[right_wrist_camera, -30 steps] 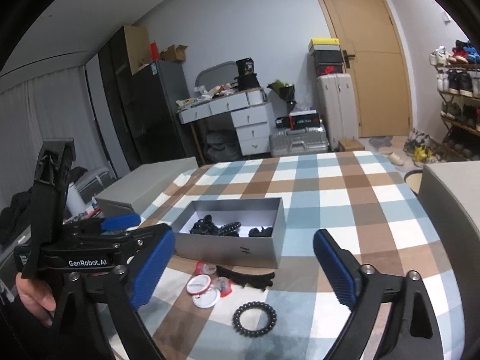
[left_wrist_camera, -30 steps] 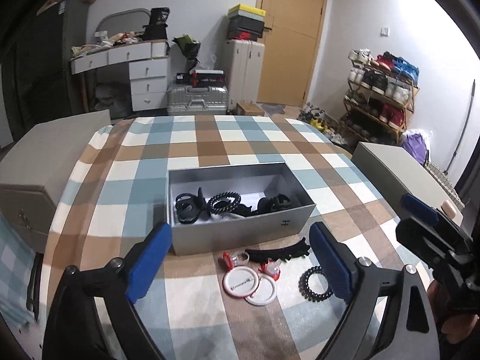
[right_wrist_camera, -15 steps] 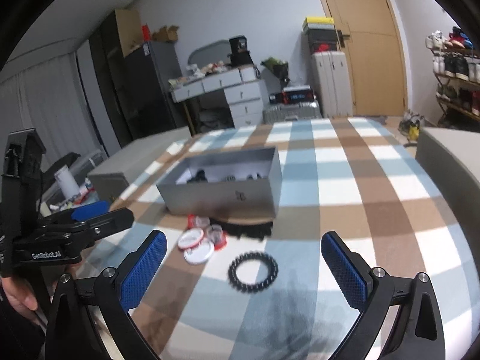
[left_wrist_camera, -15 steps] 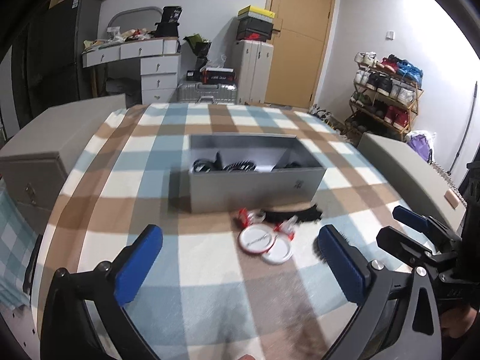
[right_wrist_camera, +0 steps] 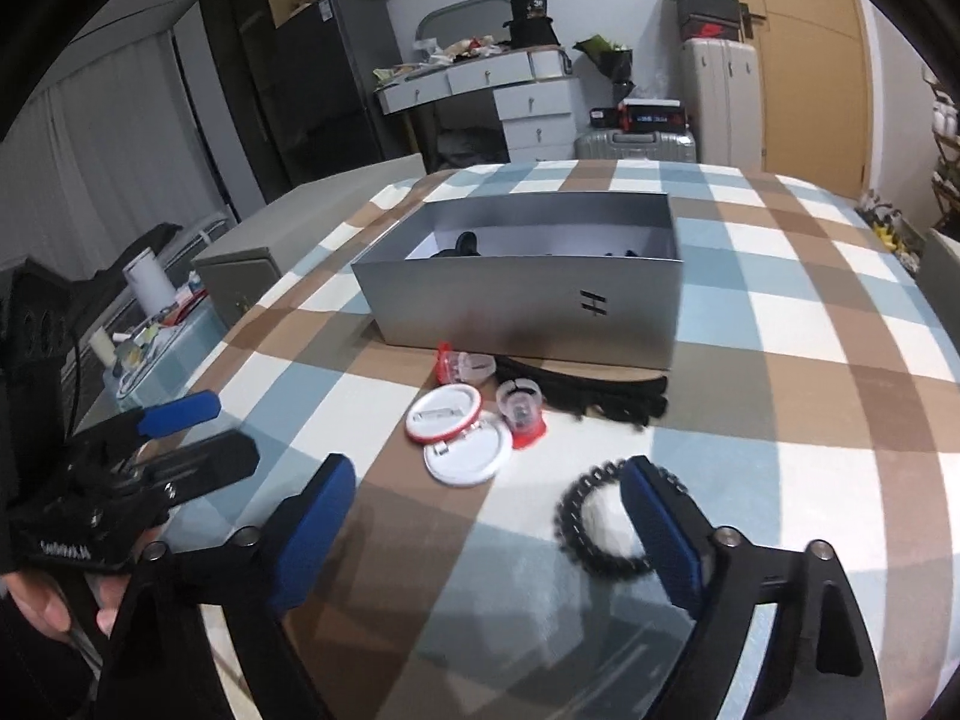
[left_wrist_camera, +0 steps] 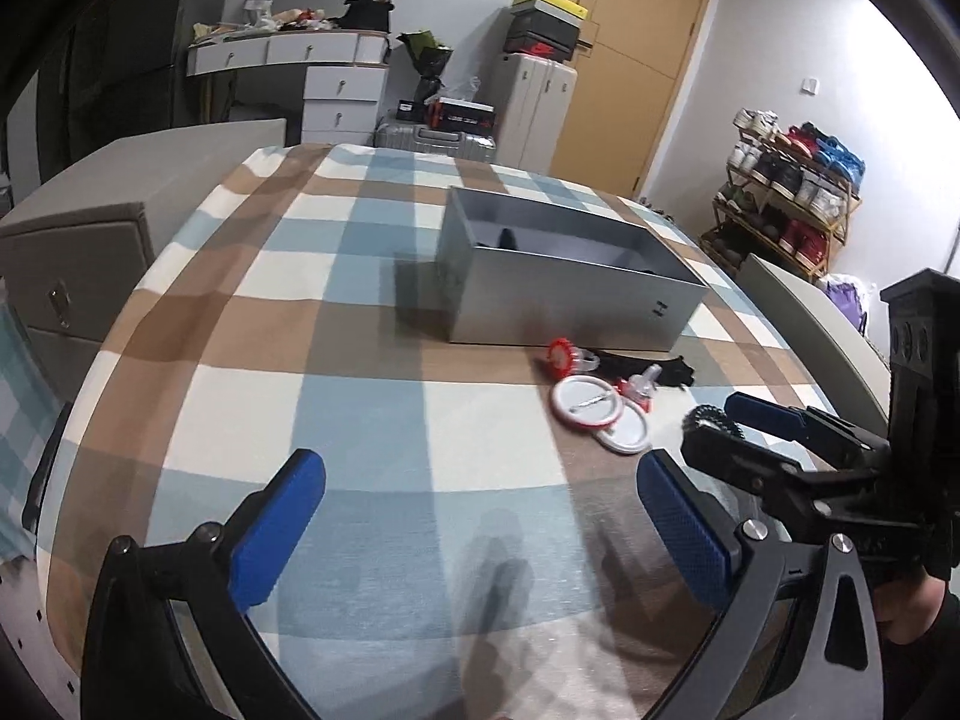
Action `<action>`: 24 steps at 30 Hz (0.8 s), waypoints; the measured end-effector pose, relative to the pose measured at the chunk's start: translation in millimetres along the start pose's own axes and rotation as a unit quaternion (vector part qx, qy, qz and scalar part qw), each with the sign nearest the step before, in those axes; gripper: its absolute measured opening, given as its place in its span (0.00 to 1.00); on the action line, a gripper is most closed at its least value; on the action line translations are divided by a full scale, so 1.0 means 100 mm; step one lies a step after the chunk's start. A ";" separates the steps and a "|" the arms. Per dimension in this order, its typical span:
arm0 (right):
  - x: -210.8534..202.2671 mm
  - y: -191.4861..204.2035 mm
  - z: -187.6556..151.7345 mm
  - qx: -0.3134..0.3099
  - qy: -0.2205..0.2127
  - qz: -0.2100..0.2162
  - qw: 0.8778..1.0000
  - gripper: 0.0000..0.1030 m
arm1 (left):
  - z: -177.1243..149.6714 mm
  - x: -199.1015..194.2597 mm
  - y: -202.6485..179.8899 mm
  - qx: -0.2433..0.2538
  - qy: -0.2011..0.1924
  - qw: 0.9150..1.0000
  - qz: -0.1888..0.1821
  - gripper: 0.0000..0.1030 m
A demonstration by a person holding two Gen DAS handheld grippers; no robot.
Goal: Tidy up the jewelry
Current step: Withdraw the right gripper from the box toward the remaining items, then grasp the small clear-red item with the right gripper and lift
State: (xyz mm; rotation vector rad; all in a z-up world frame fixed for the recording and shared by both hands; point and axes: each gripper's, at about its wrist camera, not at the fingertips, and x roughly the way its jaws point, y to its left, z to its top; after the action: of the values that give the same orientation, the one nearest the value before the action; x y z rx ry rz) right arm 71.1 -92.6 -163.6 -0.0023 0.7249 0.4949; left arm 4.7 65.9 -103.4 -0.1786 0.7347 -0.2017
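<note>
A silver box stands on the checked tablecloth with black hair items inside; it also shows in the left wrist view. In front of it lie two round red-rimmed badges, two small clear cups with red bases, a long black hair clip and a black spiral hair tie. My right gripper is open and low over the cloth, its right finger over the hair tie. My left gripper is open and empty, left of the badges.
Grey cabinets flank the table on both sides. A shoe rack, suitcases and a white desk stand beyond the far edge. The right gripper appears in the left wrist view, close to the left gripper's right finger.
Both grippers dropped lower and closer to the cloth. The right gripper moved in toward the hair tie; the left swung leftward. Both stayed open.
</note>
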 end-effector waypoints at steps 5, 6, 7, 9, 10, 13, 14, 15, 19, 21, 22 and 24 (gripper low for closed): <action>0.14 -0.03 0.10 0.008 0.013 -0.014 1.000 0.73 | -0.03 0.01 0.08 -0.005 0.004 1.000 -0.009 0.98; 0.17 -0.04 0.12 0.010 0.015 -0.014 1.000 0.70 | -0.03 0.02 0.09 -0.004 0.004 1.000 -0.010 0.98; 0.20 -0.04 0.14 0.010 0.019 -0.019 1.000 0.67 | -0.03 0.02 0.09 -0.004 0.004 1.000 -0.011 0.98; 0.26 -0.05 0.17 0.012 0.025 -0.026 0.999 0.57 | -0.04 0.02 0.10 -0.002 0.003 1.000 -0.013 0.98; 0.29 -0.06 0.18 0.015 0.030 -0.029 0.999 0.52 | -0.04 0.02 0.10 -0.002 0.004 1.000 -0.014 0.98; 0.35 -0.09 0.20 0.027 0.035 -0.031 0.999 0.43 | -0.03 0.03 0.11 0.000 0.006 1.000 -0.017 0.98; 0.36 -0.10 0.20 0.030 0.037 -0.030 0.998 0.41 | -0.04 0.03 0.11 0.000 0.008 1.000 -0.016 0.98; 0.37 -0.11 0.21 0.034 0.040 -0.027 0.998 0.38 | -0.03 0.05 0.12 -0.001 0.010 1.000 -0.016 0.98; 0.41 -0.11 0.21 0.041 0.050 -0.026 0.998 0.23 | -0.03 0.05 0.13 -0.002 0.013 1.000 -0.021 0.98; 0.40 -0.12 0.21 0.043 0.049 -0.028 0.997 0.19 | -0.03 0.06 0.13 -0.003 0.015 1.000 -0.020 0.98; 0.40 -0.12 0.21 0.044 0.048 -0.028 0.997 0.18 | -0.04 0.06 0.13 -0.003 0.017 1.000 -0.020 0.98; 0.38 -0.11 0.20 0.041 0.048 -0.030 0.998 0.18 | -0.03 0.07 0.14 -0.007 0.019 1.000 -0.021 0.98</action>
State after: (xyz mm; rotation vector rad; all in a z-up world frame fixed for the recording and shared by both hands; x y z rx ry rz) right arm 113.1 -82.2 -174.7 0.0288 0.8357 0.4094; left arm 9.2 77.3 -113.7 -0.2044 0.7706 -0.2405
